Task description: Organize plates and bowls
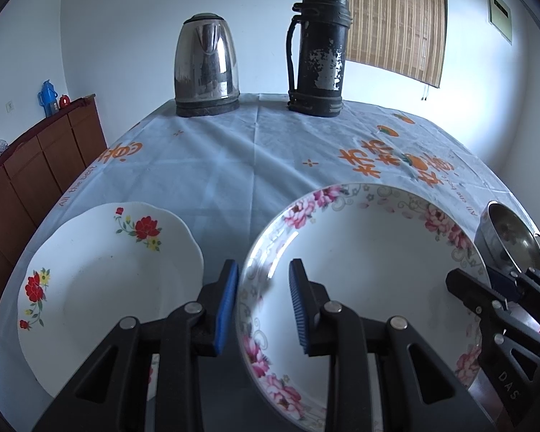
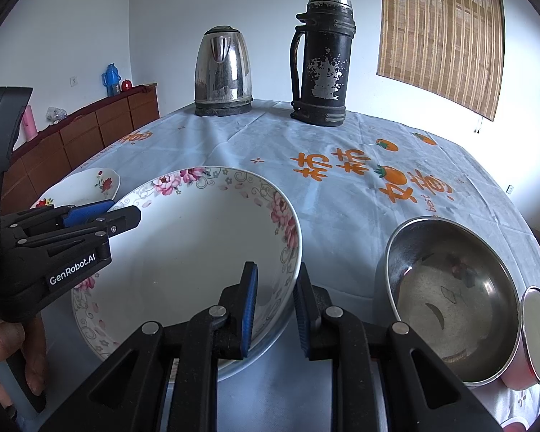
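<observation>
Between both claws we see the pink-flowered bowl [image 1: 360,270]: left claw [image 1: 264,306] and right claw [image 2: 275,306] each clench opposite rims.

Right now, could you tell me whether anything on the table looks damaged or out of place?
The black flask at the far edge has paint flaked off in pale patches. The pink-flowered bowl sits tilted, gripped at opposite rims by both grippers. Nothing is spilled.

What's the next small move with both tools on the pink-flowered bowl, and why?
Probably lift it straight up, level. The left tool and right tool each clamp opposite rims of the pink-flowered white bowl, which seems to sit on the tablecloth, with the red-flowered white plate close beside it.
</observation>
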